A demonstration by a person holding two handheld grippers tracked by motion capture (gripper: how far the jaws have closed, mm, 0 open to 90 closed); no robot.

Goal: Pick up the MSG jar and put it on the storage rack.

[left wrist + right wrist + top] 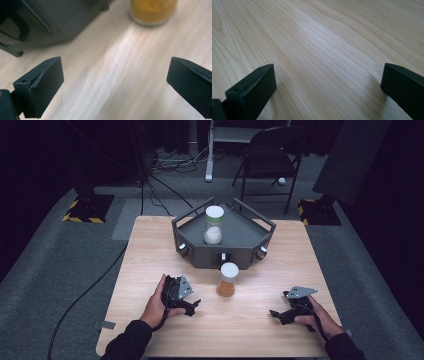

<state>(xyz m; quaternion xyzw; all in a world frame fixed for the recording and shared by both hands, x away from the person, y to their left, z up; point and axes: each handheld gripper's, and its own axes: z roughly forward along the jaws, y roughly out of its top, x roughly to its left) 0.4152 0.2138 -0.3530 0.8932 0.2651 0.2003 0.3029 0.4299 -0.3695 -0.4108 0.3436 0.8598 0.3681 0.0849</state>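
Both grippers sit spread and empty: left gripper (192, 306) at seven o'clock, right gripper (276, 314) at five. From largest: grey tray (250, 247) at twelve already holds a white-filled jar (213, 225); the amber jar (228, 280) waits ungrasped at table (150, 265) centre.

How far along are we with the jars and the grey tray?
Looks done: the jar with white contents stands upright inside the grey tray. In hand: nothing; the left gripper and right gripper sit low over the table with jaws wide apart, and the left gripper view shows its jaws pointing towards the amber jar. Left, judging by this: the amber jar stands on the table just in front of the tray.
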